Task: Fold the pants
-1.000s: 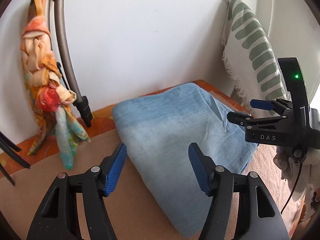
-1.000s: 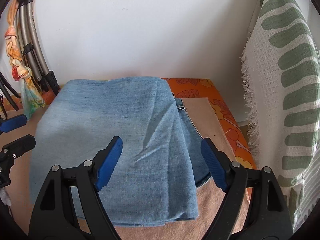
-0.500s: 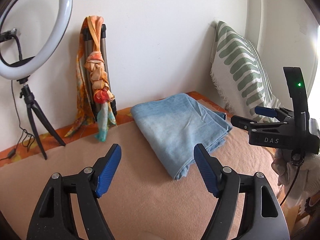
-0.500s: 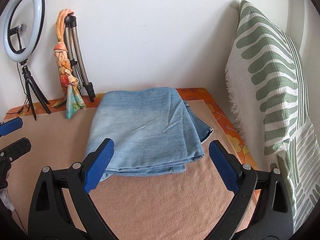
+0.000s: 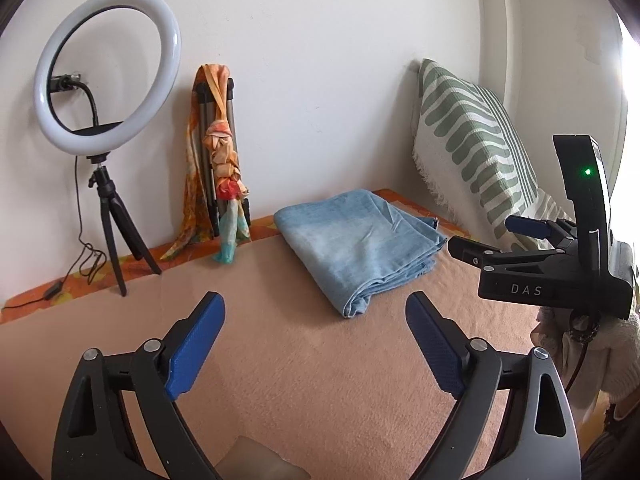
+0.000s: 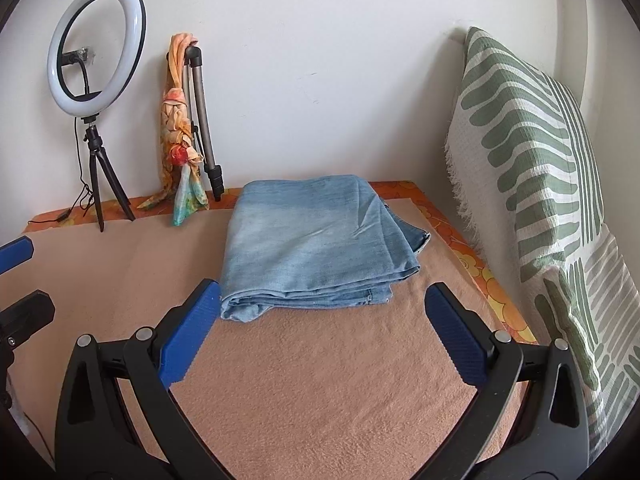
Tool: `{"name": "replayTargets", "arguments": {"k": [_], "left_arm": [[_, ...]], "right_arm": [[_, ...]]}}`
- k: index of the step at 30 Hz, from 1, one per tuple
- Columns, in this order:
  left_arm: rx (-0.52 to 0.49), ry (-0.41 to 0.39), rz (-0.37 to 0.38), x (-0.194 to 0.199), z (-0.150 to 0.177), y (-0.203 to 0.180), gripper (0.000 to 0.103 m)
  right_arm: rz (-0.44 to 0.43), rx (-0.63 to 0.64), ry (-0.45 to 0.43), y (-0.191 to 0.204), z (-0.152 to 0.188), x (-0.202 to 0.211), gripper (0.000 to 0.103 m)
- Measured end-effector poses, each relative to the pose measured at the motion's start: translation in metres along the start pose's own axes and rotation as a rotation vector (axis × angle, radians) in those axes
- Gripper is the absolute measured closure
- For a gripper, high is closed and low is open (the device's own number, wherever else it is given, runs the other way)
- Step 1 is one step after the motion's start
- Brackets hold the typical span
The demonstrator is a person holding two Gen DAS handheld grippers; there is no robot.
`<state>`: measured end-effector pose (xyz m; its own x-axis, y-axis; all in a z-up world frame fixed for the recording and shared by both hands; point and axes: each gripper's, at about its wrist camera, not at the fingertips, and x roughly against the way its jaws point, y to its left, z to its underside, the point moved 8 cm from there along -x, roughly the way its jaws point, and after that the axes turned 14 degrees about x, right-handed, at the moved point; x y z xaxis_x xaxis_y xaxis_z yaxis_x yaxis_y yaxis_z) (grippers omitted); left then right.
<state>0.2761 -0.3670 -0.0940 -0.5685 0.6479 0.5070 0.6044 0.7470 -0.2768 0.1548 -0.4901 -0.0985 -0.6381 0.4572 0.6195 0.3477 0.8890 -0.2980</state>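
Note:
Light blue denim pants (image 5: 360, 242) (image 6: 316, 240) lie folded in a thick rectangle at the far side of a peach blanket (image 5: 304, 360) (image 6: 320, 380). My left gripper (image 5: 316, 316) hangs well short of them, its jaws opening wide with nothing between the blue pads. My right gripper (image 6: 322, 306) is just short of the pants' near edge, jaws also opening wide and holding nothing. In the left wrist view the right gripper (image 5: 500, 236) shows from the side at the right. The left gripper's fingertips (image 6: 18, 256) peek in at the left edge of the right wrist view.
A ring light on a small tripod (image 5: 106, 76) (image 6: 96, 44) stands at the back left. A folded tripod with an orange scarf (image 5: 218, 168) (image 6: 180, 132) leans on the white wall. A green-striped pillow (image 5: 472, 148) (image 6: 532, 152) lines the right side.
Both grippers have drawn back and up from the folded pants, which now lie farther off. Their jaws have spread wider. The ring light has come into view.

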Motion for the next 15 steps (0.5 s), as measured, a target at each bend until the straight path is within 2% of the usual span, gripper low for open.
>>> {"name": "replayTargets", "arguments": {"k": [5,9,15], "left_arm": [[-0.014,-0.025,-0.005,0.0035,0.0039,-0.0016,0.0],[-0.043,-0.022,-0.017,0.0031,0.0075,-0.0038,0.0],[-0.034,-0.02,-0.026,0.0077,0.0085,0.0001,0.0]], "right_arm": [[0.011,-0.011,-0.004,-0.0038,0.0051,0.0015,0.0],[0.009,-0.016,-0.006,-0.0049,0.0074,0.0013,0.0],[0.028,-0.005,-0.031,-0.0043,0.0044,0.0078,0.0]]}}
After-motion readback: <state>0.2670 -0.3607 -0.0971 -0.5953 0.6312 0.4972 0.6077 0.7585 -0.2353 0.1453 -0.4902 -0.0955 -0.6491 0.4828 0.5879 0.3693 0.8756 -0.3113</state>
